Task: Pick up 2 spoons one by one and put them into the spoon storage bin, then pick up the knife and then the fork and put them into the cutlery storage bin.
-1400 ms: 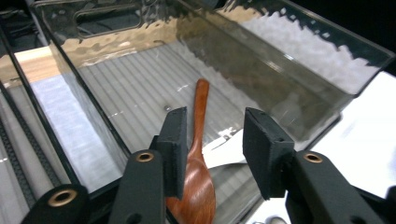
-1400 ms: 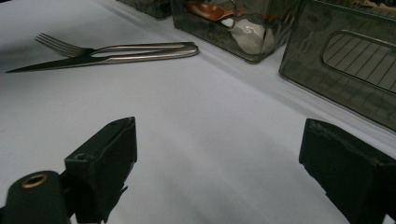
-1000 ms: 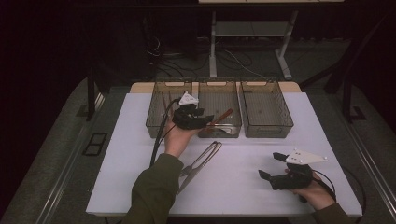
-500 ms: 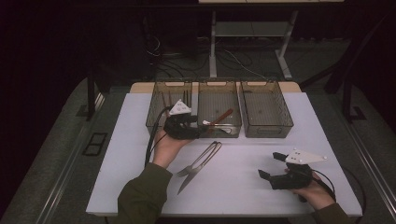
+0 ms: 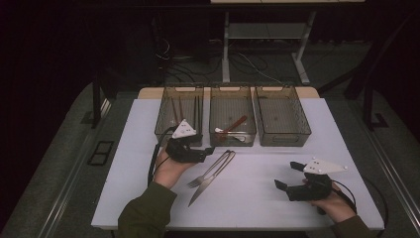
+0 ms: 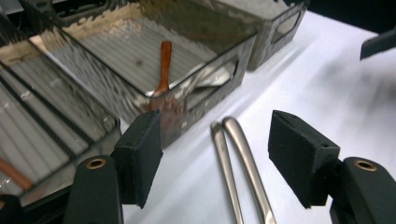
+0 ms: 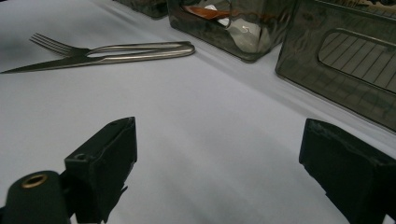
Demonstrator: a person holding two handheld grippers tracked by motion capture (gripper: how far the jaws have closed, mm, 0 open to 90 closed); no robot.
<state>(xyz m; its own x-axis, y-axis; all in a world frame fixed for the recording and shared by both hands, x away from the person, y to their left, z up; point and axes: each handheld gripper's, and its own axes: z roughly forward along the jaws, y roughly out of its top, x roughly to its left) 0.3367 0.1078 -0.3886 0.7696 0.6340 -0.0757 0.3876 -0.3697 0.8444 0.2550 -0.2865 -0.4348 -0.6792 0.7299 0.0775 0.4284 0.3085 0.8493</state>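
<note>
Three clear bins (image 5: 233,121) in a row at the far side of the white table (image 5: 124,163), one fork (image 5: 208,171) and one knife (image 5: 210,181) side by side near the middle bin, left of centre, handles toward the bins. Left gripper (image 5: 205,150) just left of those two handles, jaws apart and empty; right gripper (image 5: 289,174) near the right front edge, well apart from the cutlery, jaws spread, nothing between. From above, thin sticks (image 5: 185,110) in the left bin; from the left gripper view, two steel handles (image 6: 240,158) between its pads and a red-brown spoon (image 6: 163,70) in the middle bin; from the right gripper view, fork tines (image 7: 49,44) and knife tip.

In the left gripper view the fork (image 6: 222,172) and knife (image 6: 247,168) run off the bottom edge; the bin's (image 6: 196,88) pale utensil (image 6: 212,83), perhaps a spoon, blurs behind smoky plastic.
</note>
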